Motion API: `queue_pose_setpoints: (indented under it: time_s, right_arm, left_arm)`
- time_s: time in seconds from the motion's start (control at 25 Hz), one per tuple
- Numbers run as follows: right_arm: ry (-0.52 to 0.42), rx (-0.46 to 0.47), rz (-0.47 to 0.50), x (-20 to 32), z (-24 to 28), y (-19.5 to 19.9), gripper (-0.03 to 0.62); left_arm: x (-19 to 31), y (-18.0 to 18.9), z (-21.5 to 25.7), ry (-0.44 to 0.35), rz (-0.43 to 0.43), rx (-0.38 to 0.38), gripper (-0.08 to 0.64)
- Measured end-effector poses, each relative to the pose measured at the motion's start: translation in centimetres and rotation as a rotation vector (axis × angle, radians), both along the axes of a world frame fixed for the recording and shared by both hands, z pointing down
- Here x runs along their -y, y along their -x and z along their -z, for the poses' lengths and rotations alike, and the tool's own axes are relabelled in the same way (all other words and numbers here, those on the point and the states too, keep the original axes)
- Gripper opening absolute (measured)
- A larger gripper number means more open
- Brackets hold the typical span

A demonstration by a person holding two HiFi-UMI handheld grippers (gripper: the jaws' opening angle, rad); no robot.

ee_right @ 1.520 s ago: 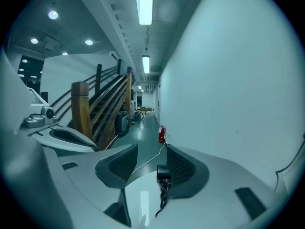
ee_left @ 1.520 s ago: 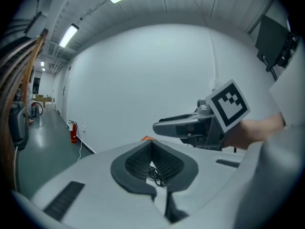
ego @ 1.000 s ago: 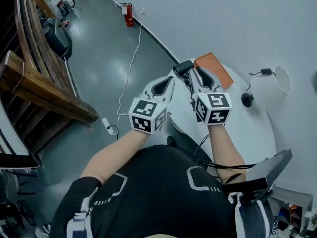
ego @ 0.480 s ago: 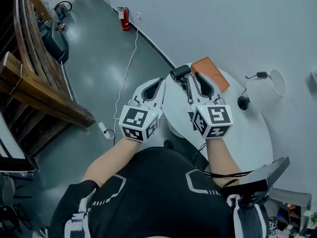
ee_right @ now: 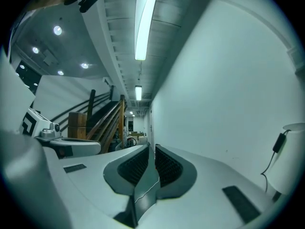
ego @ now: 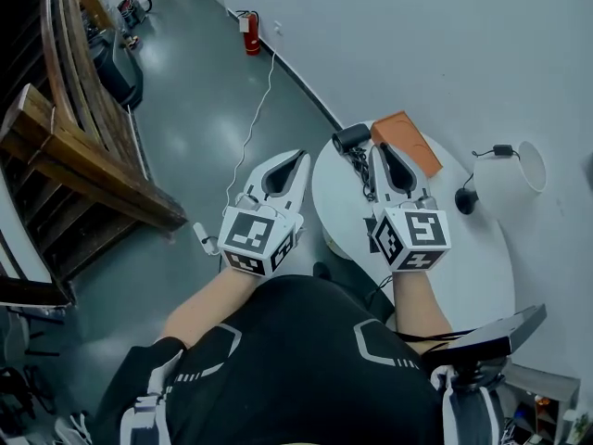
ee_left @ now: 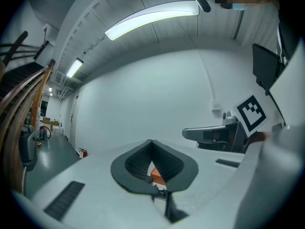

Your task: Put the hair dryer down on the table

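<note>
1. The dryer (ego: 350, 138), black, lies at the far left rim of the round white surface (ego: 482, 248). It is just beside an orange box (ego: 405, 140).
2. Its dark cord (ego: 361, 170) trails from it toward the person, along the left side of the right claw.
3. The right claw (ego: 380, 149) reaches over the surface with its tip close to the dryer. The head view does not settle whether they touch.
4. In its own view the right claw (ee_right: 151, 149) has just been closing. Its pads are pressed almost together, with only a thin slit left and nothing in it.
5. The left claw (ego: 300, 158) hangs over the grey floor (ego: 185, 109), left of the surface and apart from the dryer.
6. In its own view the left claw (ee_left: 151, 142) has its tips pressed together and grips nothing. The box (ee_left: 157, 176) shows through the bowed gap below the tips.
7. On the right of the surface sits a small round black thing (ego: 466, 199). A thin wire runs from it to a plug (ego: 503, 150) beside a white cup (ego: 530, 165).
8. A red extinguisher (ego: 251, 33) stands by the far wall, and a white cable (ego: 255, 119) runs across the floor.
</note>
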State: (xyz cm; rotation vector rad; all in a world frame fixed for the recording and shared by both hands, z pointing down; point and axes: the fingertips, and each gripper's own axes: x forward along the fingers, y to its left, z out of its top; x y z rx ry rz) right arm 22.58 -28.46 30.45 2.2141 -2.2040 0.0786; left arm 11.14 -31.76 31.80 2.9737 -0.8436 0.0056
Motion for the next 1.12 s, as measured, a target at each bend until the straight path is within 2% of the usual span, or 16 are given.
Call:
queue_pose_setpoints:
  time_s: [0.2,1.12]
  right_arm:
    - [-0.012,-0.016,-0.006,0.1,0.6,0.1,0.037]
    - [-0.003,-0.035,-0.01,-0.1,0.6,0.1,0.035]
  left_arm:
    - [0.0,0.6,0.5,-0.019,0.02,0.006,0.0]
    - [0.2,1.3,0.7,-0.003,0.036,-0.01,0.0]
